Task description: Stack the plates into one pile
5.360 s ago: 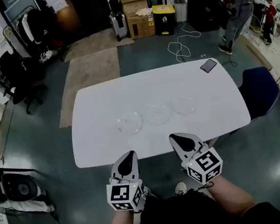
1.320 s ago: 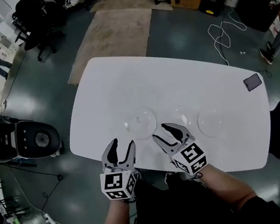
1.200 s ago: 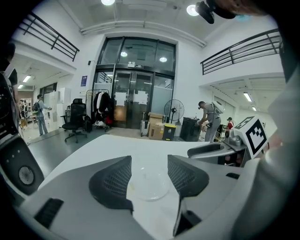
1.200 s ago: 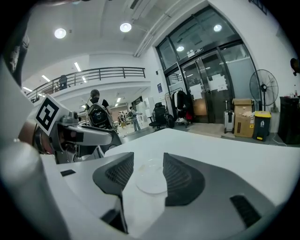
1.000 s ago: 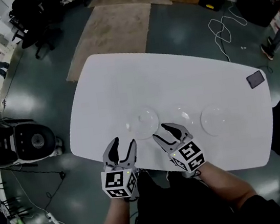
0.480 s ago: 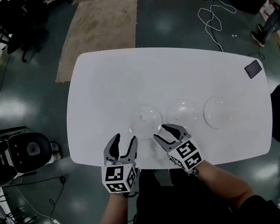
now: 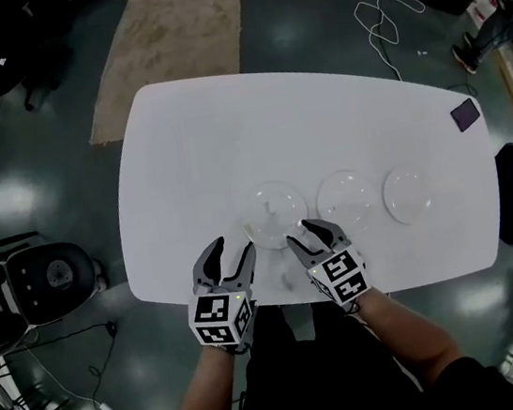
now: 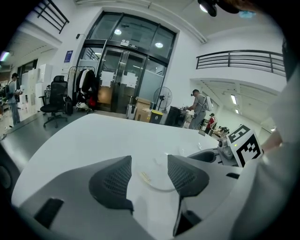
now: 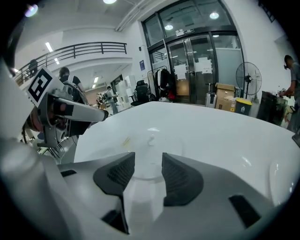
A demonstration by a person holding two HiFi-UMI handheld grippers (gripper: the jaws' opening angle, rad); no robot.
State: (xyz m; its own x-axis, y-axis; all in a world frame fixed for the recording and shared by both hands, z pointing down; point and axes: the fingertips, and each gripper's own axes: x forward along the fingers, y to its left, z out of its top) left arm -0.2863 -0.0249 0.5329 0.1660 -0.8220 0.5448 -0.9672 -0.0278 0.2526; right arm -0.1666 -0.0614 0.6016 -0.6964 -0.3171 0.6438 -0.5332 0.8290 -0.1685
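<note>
Bright, even overhead light; strong fisheye distortion.

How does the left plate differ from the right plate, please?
The left plate lies near the table's middle; the right plate lies toward the phone's end. A small yellowish mark shows at the left plate's rim; none shows on the right plate. Both are clear, flat and unstacked.

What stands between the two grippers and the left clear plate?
Nothing visible: the left gripper and right gripper hang open at the left plate's near rim over bare table. The right gripper's jaws have just been closing slightly, with that rim at their tips, ungripped.
</note>
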